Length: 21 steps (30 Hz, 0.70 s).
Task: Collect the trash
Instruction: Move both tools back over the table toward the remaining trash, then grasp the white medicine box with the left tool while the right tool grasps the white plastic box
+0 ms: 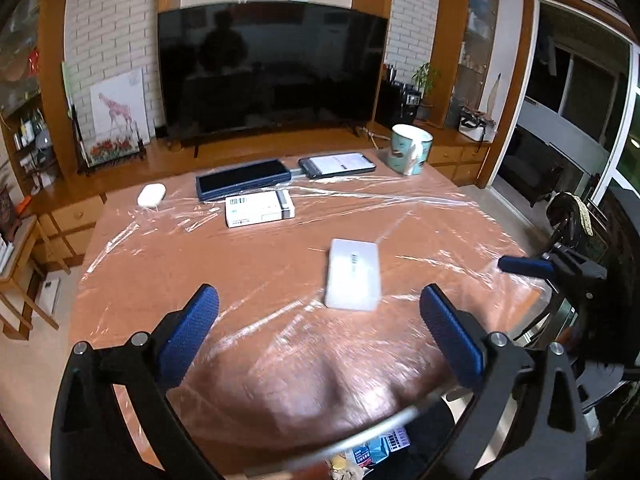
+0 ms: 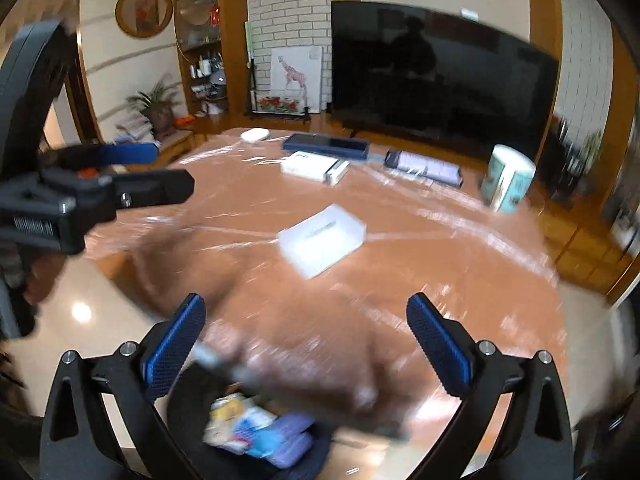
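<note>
Some trash already sits in the bin at the bottom of both frames: crumpled wrappers lie inside its rim. Both the left gripper and the right gripper are spread wide and hold nothing. Judging by this, the white box at the centre of the plastic-covered table remains to collect, and perhaps the labelled box higher up.

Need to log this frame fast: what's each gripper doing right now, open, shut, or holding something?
Left gripper: open, jaws wide apart, holding nothing.
Right gripper: open, jaws wide apart, holding nothing.
</note>
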{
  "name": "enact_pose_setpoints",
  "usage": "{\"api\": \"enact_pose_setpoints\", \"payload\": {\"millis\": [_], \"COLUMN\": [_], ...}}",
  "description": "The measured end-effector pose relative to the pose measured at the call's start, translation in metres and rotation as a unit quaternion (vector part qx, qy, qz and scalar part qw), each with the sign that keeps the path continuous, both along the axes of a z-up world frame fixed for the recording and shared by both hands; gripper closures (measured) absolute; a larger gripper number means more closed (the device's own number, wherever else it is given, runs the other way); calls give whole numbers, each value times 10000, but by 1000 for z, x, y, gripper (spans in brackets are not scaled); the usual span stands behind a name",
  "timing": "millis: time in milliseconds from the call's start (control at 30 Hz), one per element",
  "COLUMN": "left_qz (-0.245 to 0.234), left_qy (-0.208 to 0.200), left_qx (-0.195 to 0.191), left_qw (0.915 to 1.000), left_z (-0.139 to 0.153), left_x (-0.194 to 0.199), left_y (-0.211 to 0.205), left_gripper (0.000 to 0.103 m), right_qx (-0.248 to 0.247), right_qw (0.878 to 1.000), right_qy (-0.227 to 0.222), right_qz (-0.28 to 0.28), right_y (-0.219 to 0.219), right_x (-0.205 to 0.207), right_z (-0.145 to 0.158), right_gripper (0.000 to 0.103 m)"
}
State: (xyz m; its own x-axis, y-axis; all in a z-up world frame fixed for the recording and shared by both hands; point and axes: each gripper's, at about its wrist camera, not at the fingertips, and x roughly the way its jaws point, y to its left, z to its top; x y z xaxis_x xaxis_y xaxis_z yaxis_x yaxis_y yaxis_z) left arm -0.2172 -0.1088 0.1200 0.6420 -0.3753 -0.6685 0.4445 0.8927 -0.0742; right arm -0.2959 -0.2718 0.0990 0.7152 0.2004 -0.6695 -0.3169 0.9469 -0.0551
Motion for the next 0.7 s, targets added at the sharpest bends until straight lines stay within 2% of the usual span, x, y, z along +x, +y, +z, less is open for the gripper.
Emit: {"api": "enact_pose_setpoints", "payload": {"millis": [67,300,400,533,700], "left_qz": [53,183,187,188,249], "left_qy": [111,603,820,1091,1240], "left_qx": [59,392,389,384,599], "left_qw": [9999,9972,9957,9931,9902], "left_z": [-5,-38,-48,-64,-81], "left_x": [16,94,123,162,195], "left_y": [0,-8,-13,-22,-33], "left_gripper": [2,2,2,2,2], "right_qx": [-198,-116,-198,-193,-154], "right_qw": [9998,9973,9954,9927,9898], "right_qy": [68,645,819,1033,1245], "right_qz": [-68,329,460,593,677], "right_y": [3,11,20,27,32], "right_x": [20,75,95,115,130], "right_z": [-5,-30,-42,-55,-64], "right_gripper": [4,4,4,4,4]}}
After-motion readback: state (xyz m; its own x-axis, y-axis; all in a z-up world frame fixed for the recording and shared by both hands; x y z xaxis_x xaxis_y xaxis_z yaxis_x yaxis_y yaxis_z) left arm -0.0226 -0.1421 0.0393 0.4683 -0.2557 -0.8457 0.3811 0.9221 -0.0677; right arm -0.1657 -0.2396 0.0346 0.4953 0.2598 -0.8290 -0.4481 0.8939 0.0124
